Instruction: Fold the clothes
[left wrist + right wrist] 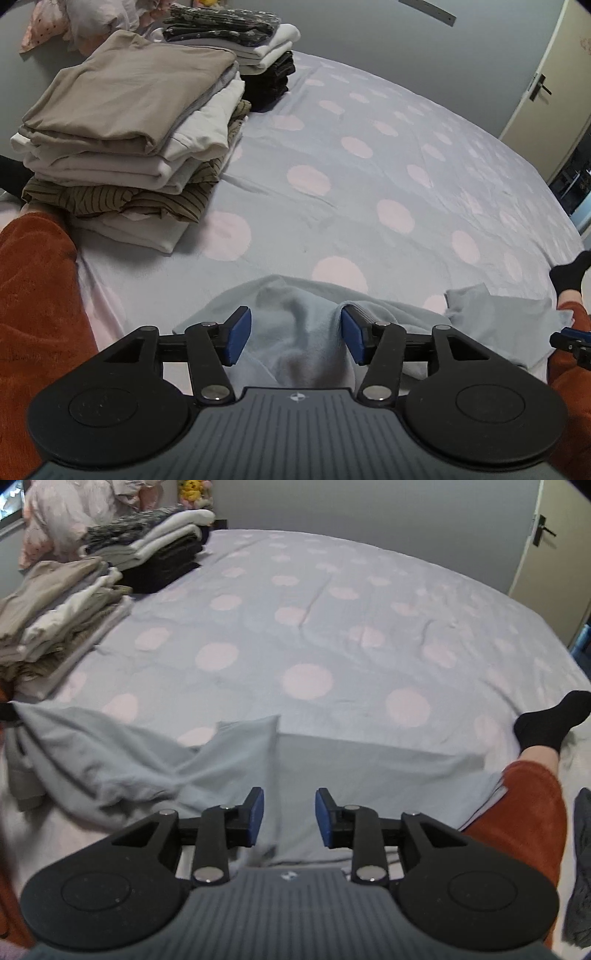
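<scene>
Light blue garment (155,760) lies on the bed (332,635), on the near part of the sheet that has pale pink dots, between the person's two legs in rust-orange trousers (524,812). In the right wrist view it is partly spread flat, with one corner folded up near the middle and a crumpled part to the left.

The left gripper (296,336) is over a raised fold of this garment. Its blue fingers (240,332) stand apart; cloth is between them, but the pads do not press on it. The right gripper (289,819) is over the flat part of the garment. Its fingers (256,816) are also apart, with a narrower gap, and they hold nothing.

To the left on the bed stands a stack of folded clothes (125,122) with a beige piece on top, white pieces under it and a striped one near the bottom. Behind it is a second stack (258,48) with dark and white pieces. A foot in a black sock (550,720) rests at the right edge of the bed. A door (546,74) with a handle is at the far right.
</scene>
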`<state>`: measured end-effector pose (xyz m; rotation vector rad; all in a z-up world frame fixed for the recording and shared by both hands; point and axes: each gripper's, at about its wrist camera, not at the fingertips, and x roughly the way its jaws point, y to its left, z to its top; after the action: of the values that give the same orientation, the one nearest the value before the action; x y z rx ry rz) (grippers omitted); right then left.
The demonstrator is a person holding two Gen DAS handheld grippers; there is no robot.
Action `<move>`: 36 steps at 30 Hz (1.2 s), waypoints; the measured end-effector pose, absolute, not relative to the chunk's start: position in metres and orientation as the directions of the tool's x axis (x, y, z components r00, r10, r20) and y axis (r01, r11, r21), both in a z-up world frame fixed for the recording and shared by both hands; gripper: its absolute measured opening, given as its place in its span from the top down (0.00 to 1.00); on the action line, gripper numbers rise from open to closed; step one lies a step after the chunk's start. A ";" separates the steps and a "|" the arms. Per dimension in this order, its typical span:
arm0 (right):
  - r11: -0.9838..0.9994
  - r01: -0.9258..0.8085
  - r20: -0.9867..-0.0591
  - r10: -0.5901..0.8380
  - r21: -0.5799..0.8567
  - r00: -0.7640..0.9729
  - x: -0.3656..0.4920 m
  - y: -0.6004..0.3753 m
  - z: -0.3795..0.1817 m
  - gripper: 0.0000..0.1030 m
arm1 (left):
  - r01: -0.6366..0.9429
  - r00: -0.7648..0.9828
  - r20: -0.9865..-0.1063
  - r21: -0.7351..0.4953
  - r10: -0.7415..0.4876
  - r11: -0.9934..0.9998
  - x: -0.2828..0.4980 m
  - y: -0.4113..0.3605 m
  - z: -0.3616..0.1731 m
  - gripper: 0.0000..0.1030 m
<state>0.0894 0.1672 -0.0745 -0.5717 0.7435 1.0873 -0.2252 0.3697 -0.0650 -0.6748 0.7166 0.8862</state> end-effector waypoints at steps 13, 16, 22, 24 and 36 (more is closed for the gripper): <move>0.429 -0.895 -0.837 0.439 -0.124 0.326 0.156 0.237 -0.134 0.58 | -0.909 0.304 -0.813 -0.091 0.497 0.407 -0.229 0.420 -0.081 0.36; 0.409 -0.902 -0.835 0.443 -0.138 0.328 0.164 0.251 -0.142 0.48 | -0.917 0.288 -0.856 -0.116 0.430 0.382 -0.227 0.432 -0.113 0.36; 0.425 -0.892 -0.857 0.393 -0.152 0.333 0.185 0.275 -0.163 0.44 | -0.933 0.204 -0.888 -0.049 0.412 0.357 -0.218 0.425 -0.149 0.36; 0.431 -0.891 -0.858 0.396 -0.140 0.327 0.186 0.277 -0.168 0.48 | -0.927 0.196 -0.883 -0.025 0.426 0.375 -0.215 0.421 -0.151 0.42; 0.439 -0.871 -0.770 0.469 -0.222 0.433 0.165 0.258 -0.133 1.00 | -0.924 0.227 -0.771 0.022 0.595 0.381 -0.212 0.397 -0.120 1.00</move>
<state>0.1654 0.2583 -0.1328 -0.6779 0.6886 0.9188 -0.2121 0.3973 -0.1204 -0.4993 0.7864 1.1083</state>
